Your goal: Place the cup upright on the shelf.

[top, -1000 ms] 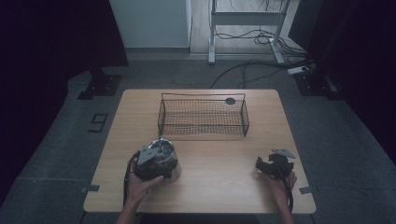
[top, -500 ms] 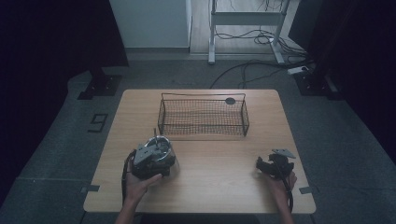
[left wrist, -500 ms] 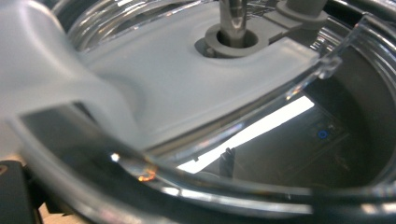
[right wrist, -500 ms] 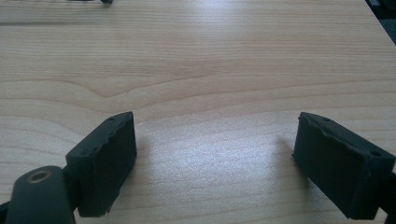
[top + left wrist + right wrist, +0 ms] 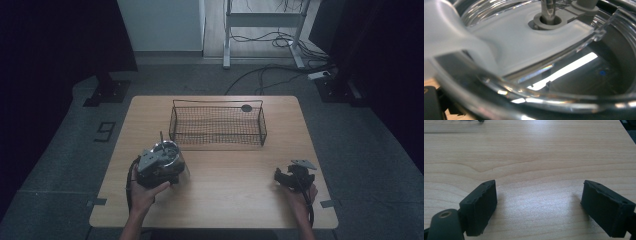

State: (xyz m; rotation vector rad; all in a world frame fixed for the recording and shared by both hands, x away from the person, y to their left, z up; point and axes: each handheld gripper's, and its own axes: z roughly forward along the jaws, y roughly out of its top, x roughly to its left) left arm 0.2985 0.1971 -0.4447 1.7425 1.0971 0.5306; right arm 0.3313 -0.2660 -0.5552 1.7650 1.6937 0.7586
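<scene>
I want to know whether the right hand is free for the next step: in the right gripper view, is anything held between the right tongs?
No: the right tongs stand wide apart with bare wooden table between them.

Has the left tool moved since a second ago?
Yes. In the high view the left tool, with a clear round container at its jaws, has shifted slightly up the picture toward the wire basket.

Clear lidded glass jar (image 5: 167, 152) upright at the table's front-left.

high cam overhead; 2 close cams, shared table (image 5: 225, 175)
</scene>
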